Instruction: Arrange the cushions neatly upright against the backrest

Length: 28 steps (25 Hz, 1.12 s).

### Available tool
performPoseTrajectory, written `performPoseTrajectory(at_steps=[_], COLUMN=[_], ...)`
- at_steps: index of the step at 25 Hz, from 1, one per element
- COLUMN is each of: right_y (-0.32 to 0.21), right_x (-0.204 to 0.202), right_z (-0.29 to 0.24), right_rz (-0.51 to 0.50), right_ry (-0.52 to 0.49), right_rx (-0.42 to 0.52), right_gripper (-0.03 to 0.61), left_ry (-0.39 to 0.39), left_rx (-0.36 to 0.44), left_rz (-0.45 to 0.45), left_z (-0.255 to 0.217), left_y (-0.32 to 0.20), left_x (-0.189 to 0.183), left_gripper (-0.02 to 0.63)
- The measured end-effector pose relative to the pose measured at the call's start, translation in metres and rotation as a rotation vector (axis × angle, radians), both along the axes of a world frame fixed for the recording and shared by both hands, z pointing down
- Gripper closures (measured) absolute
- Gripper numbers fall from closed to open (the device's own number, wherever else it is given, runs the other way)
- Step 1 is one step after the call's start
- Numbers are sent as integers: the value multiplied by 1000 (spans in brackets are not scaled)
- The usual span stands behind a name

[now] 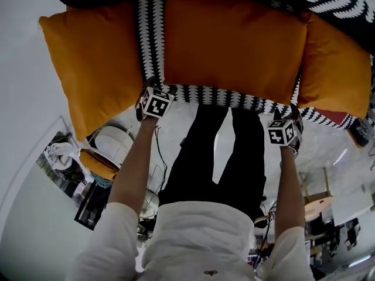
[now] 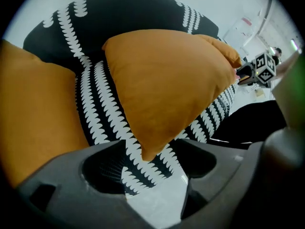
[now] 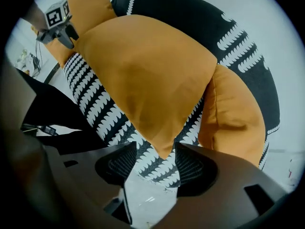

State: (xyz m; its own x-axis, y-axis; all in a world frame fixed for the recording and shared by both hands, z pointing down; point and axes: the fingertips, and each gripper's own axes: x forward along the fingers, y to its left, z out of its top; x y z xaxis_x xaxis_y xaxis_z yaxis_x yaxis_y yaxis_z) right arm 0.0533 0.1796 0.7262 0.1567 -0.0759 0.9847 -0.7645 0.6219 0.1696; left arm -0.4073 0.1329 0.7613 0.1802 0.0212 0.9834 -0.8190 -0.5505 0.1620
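We hold the left gripper (image 1: 156, 92) and the right gripper (image 1: 290, 120) at the near corners of the middle cushion (image 1: 228, 45). It lies between the left cushion (image 1: 94, 63) and the right cushion (image 1: 337, 63), all orange, on the black-and-white sofa (image 1: 151, 34).

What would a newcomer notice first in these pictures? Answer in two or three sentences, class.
Bright orange stands out: a big middle cushion flanked by a left cushion and a right cushion on a black-and-white patterned sofa. The left gripper and right gripper, both open, each straddle one of its lower corners.
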Motion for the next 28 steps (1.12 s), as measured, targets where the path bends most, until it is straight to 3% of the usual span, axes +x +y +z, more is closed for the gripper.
performPoseTrajectory(at_steps=[5,9,10,11,15,19,28], right_y=[-7,-14,-17,-18,-23,-30,-47], right_x=[-4,-1,0,2,3,-5,-20], right_z=[15,20,20,19,8,-10,-76], right_rz=[-29,31,43,49,51,115,273], right_ry=[3,13,16,18,17,-11,-78], right_rx=[3,0,0,2,18,64,166], right_gripper=[365,367,382,408,473,511,540], left_ry=[33,52,48,42,44,63,121], left_rx=[-32,-45,-37,-28,-17,-18,-3], left_rz=[-11,9,11,11,24,29,34], left_z=[11,19,18,17,7,-3,-68], left_y=[8,13,10,7,-1,-8,1], left_x=[7,13,14,15,19,16,3], left_gripper=[282,287,312,395,475,551,580])
